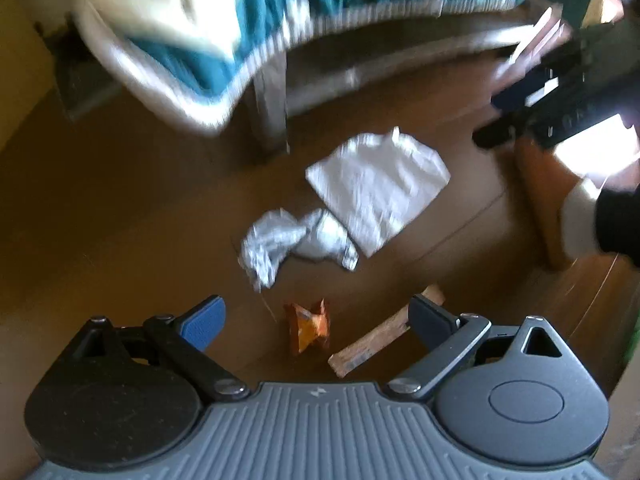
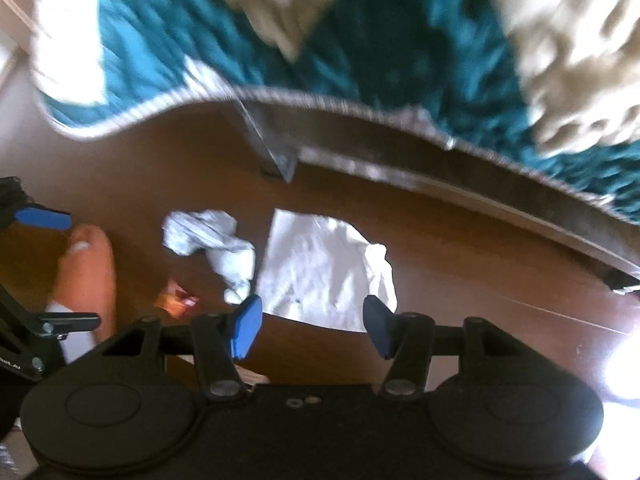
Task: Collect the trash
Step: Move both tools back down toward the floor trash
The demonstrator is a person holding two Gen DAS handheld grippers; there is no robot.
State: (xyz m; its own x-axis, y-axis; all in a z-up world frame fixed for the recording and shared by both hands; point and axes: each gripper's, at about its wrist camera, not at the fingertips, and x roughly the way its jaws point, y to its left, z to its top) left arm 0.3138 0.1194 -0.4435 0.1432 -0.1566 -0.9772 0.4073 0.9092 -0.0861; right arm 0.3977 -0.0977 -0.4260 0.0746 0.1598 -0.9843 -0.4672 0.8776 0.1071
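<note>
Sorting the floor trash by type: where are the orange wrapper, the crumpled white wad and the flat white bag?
orange wrapper (image 1: 307, 326), left wrist view, its middle.
crumpled white wad (image 1: 294, 242), left wrist view, its centre.
flat white bag (image 2: 316, 268), right wrist view, its flat middle.

Both views smear with motion blur. Ahead of the left jaws, the orange wrapper (image 1: 307, 326) shows print too blurred to read. The wooden stick (image 1: 380, 338) slips partly behind the right-hand finger (image 1: 430, 322). Far beyond the jaws, the teal-and-cream blanket (image 2: 360, 40) runs off the top edge. Left of the right jaws, a bare foot (image 2: 86, 268) is partly covered by black rig parts.
</note>
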